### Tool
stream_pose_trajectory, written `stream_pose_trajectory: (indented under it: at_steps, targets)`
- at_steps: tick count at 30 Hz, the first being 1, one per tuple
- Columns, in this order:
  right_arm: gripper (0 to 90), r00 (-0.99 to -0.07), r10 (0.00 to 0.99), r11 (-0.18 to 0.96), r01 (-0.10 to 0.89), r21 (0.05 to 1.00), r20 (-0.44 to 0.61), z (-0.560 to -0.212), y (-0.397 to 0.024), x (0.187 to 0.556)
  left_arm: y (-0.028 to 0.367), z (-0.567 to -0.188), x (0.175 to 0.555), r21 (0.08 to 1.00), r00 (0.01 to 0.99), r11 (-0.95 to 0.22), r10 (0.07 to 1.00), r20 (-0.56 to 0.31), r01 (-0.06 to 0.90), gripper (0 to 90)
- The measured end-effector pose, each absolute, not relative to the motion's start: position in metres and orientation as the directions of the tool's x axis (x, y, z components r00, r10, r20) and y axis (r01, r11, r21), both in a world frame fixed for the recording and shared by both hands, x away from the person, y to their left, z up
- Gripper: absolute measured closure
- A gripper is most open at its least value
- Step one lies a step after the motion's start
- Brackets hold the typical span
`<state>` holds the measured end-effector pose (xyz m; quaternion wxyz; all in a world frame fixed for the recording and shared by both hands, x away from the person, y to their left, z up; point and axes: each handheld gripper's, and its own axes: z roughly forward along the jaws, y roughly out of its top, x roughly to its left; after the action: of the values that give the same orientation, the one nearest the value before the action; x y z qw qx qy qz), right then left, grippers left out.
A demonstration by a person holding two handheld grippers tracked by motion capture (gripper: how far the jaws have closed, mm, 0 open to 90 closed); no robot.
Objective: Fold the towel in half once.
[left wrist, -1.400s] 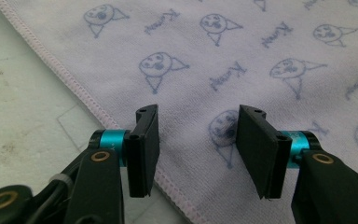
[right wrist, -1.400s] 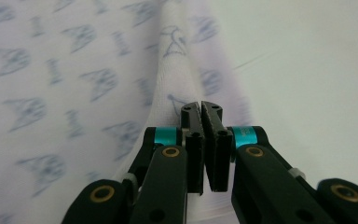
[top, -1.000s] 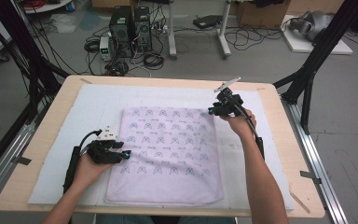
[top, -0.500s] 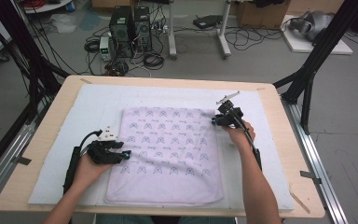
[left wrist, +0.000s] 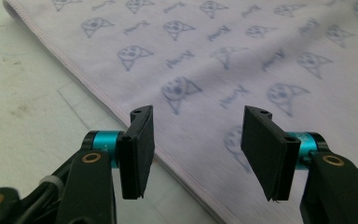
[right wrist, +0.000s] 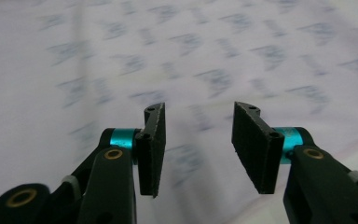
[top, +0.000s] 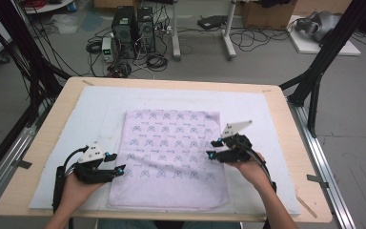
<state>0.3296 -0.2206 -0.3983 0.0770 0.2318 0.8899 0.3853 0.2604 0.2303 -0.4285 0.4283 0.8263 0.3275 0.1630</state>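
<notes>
- Left tongs (left wrist: 193,154): jaws stand partly apart with nothing between them; they have just been opening a little further. The cloth's (left wrist: 242,70) left hem runs slantwise directly under and ahead of the jaws, so that the left jaw sits over the white mat (left wrist: 23,93) and the right jaw over the fabric
- Right tongs (right wrist: 198,149): jaws stand partly apart and empty; they have just been opening. Printed fabric lies beneath and ahead of both jaws; the cloth's right hem passes just behind the right jaw, at the lower right of the right gripper view
- High view: the left tongs (top: 116,164) and right tongs (top: 213,149) face each other across the cloth (top: 171,152), one at each long side edge, in its nearer half
- Cloth: lies flat and unfolded on the mat, long axis running away from the person, between the two tongs
- Judgement: both tongs are equally near their own side edge; the coming move turns on each hem lying just ahead of its jaws, so a short inward advance and a closing should catch both edges
- Bench (top: 66,102): carries the mat and the cloth
</notes>
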Motion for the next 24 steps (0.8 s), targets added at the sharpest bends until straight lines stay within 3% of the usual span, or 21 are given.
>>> stream_pose_trajectory:
  at_steps: [6,10,13,17,24]
  targets:
    - [57.5,-0.943,0.319,0.623,0.283,0.729,0.094,-0.417,-0.222,0.272,0.226,-0.429,0.228,0.812,0.808,-0.465,0.589,-0.013,0.352,53.2]
    - [61.1,-0.957,0.282,0.666,0.246,0.704,0.068,-0.430,-0.226,0.249,0.218,-0.437,0.215,0.783,0.858,-0.530,0.513,-0.011,0.326,57.7]
    - [69.3,-0.962,0.267,0.684,0.226,0.693,0.051,-0.439,-0.228,0.241,0.217,-0.445,0.214,0.769,0.869,-0.550,0.495,-0.015,0.327,62.9]
    - [85.1,-0.958,0.273,0.656,0.254,0.711,0.091,-0.442,-0.232,0.239,0.223,-0.445,0.216,0.767,0.872,-0.540,0.487,-0.051,0.347,81.8]
    - [86.6,-0.960,0.256,0.654,0.256,0.712,0.109,-0.442,-0.235,0.235,0.227,-0.444,0.215,0.768,0.876,-0.540,0.480,-0.056,0.345,84.3]
